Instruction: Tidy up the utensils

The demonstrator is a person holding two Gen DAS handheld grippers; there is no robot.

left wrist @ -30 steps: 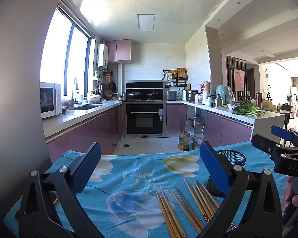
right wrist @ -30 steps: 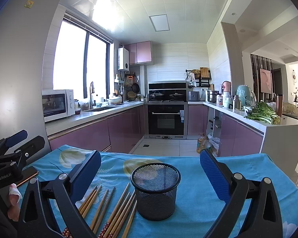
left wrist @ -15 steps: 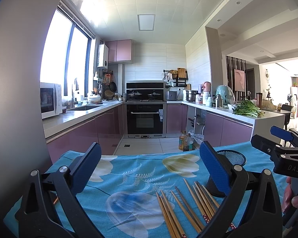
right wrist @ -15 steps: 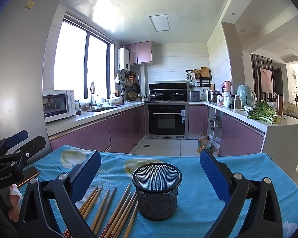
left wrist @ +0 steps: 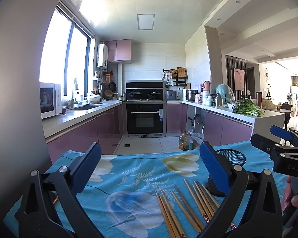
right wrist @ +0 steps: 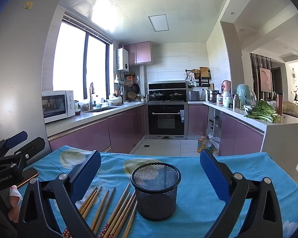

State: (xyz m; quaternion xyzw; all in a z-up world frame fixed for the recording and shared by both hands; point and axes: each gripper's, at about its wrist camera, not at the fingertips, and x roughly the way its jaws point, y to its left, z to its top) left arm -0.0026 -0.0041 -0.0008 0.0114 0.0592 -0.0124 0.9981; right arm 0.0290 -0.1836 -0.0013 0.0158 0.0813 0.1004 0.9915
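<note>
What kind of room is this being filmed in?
A home kitchen, it seems: a black built-in oven beneath two lidded pots, a white microwave on the counter, and pink-purple glossy cabinets.

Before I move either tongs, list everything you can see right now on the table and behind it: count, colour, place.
chopsticks: about eight, light wood, some with red patterned ends, loose on the cloth to the left of the cup
mesh cup: one, black, upright on the cloth, looks empty
tablecloth: one, turquoise with flower print, covering the table
phone-like slab: one, dark with copper edge, left edge of the cloth
microwave: one, white, left counter
oven: one, black, back wall
leafy greens: one bunch, green, right counter
oil bottles: two, yellowish, on the floor
left tongs: black with blue pads, open, holding nothing
right tongs: black with blue pads, open, either side of the cup, not touching
</note>
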